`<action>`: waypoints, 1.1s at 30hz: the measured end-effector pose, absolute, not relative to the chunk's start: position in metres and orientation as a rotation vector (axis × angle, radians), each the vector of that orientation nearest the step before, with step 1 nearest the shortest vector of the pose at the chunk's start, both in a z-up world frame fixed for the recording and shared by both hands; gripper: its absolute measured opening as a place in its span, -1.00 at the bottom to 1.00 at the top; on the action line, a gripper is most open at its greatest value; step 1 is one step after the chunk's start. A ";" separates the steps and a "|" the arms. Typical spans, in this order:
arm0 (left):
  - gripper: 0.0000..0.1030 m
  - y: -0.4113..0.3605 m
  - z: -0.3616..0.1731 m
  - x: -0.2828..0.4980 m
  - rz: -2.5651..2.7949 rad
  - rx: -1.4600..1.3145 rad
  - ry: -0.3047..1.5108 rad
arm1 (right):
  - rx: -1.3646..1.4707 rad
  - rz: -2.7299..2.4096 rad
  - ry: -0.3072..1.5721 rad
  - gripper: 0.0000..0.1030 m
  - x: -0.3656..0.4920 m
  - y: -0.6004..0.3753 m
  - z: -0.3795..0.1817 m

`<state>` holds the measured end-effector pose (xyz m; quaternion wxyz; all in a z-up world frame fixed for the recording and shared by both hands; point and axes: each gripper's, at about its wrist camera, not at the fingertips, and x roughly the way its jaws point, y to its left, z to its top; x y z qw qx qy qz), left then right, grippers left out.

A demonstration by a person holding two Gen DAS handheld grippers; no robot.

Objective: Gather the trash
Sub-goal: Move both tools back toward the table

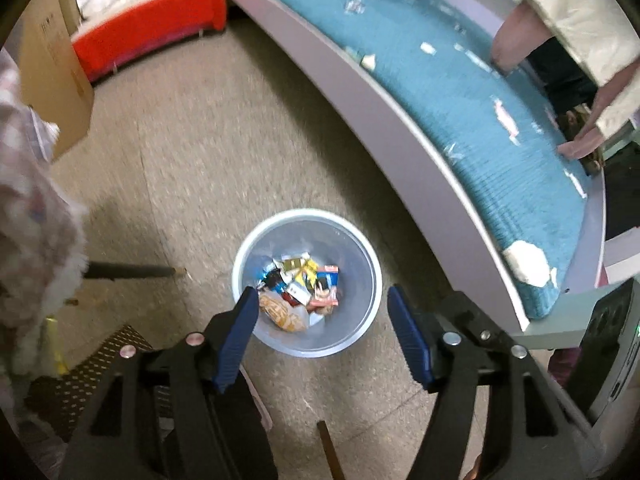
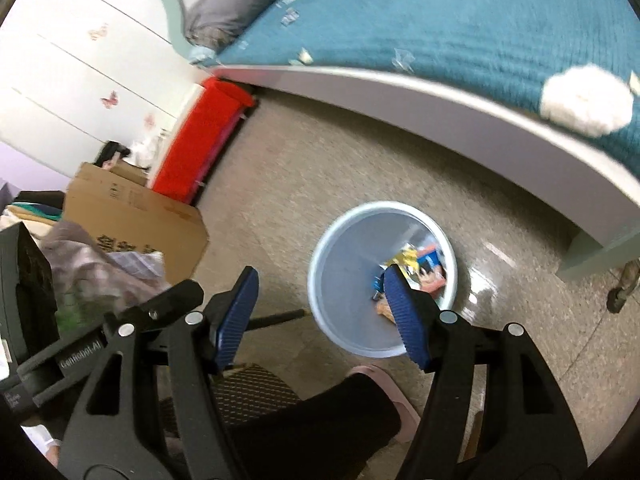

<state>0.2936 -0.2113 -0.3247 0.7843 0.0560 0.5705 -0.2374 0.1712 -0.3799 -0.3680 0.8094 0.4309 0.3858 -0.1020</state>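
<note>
above the bin [image 1: 256, 240], both grippers' jaws gape empty.

The left gripper [image 1: 322, 312] hangs over the bin [image 1: 307, 282] of wrappers [image 1: 300, 292], jaws apart and empty, beside the bed [image 1: 480, 92].
</note>
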 end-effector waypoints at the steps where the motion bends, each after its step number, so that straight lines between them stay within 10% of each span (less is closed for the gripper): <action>1: 0.27 -0.207 -0.310 0.287 -0.517 0.134 1.201 | 0.914 -0.208 0.808 0.28 0.169 -0.378 -0.358; 18: 0.44 -0.028 -0.099 0.230 -0.403 0.065 0.775 | 0.608 0.116 0.549 0.36 0.173 -0.248 -0.141; 33: 0.44 0.293 -0.064 0.253 0.080 -0.163 0.707 | 0.269 0.559 0.699 0.38 0.299 0.032 -0.074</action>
